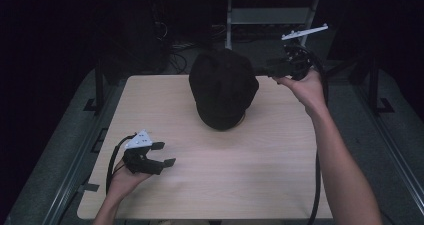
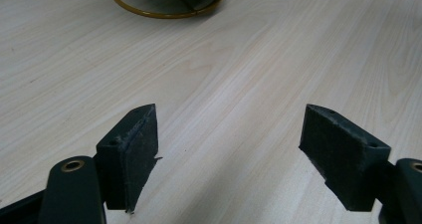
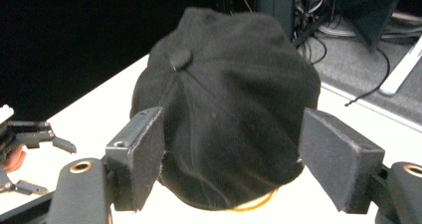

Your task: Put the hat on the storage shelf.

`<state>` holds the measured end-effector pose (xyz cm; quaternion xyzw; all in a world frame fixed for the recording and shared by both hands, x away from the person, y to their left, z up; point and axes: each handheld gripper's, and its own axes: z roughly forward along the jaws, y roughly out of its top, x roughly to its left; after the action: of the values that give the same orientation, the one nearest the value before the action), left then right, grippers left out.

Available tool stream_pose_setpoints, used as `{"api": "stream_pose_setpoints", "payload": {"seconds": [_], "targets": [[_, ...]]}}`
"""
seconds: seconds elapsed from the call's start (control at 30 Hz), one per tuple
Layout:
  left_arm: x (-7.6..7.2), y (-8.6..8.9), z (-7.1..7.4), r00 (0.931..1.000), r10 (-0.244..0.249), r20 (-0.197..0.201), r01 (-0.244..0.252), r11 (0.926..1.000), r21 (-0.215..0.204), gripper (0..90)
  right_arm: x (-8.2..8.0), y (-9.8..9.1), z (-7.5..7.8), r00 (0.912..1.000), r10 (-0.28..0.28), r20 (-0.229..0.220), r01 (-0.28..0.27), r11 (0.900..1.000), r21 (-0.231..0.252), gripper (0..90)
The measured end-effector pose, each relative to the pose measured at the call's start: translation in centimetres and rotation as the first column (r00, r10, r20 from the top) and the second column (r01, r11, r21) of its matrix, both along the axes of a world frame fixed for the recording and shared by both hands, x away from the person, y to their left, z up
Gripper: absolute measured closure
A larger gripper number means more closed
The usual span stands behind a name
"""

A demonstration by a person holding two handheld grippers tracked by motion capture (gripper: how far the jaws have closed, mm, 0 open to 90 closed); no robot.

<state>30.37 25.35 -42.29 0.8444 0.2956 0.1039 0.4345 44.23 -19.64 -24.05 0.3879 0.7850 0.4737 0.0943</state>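
High view shows a pale wood-grain counter (image 1: pixel 240 175) in a dark room, black cap (image 1: pixel 222 87) between the open left tool (image 1: pixel 165 154) and open right tool (image 1: pixel 270 67).

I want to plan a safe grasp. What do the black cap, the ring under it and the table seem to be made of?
Black cap: soft matte fabric, with stitched panel seams and a top button. Ring: probably thin metal wire, yellowish, with a slight shine. Table: pale wood-grain surface, smooth; likely laminate, though I cannot be sure.
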Motion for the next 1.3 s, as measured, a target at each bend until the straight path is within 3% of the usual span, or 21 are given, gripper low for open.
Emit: {"api": "stream_pose_setpoints", "payload": {"seconds": [0.33, 1.3], "targets": [[0.0, 0.0, 0.0, 1.0000, 0.001, 0.001, -0.001, 1.0000, 0.003, 22.5, -0.4, -0.6, -1.2, 0.9999, -0.004, -0.013, 0.004, 1.0000, -0.009, 23.7], [0.1, -0.1, -0.2, 1.0000, 0.002, -0.002, -0.002, 0.9999, 0.013, 22.2, -2.1, -3.0, -5.3, 0.9971, -0.011, -0.075, 0.013, 0.9995, 0.029, 22.6]]}}
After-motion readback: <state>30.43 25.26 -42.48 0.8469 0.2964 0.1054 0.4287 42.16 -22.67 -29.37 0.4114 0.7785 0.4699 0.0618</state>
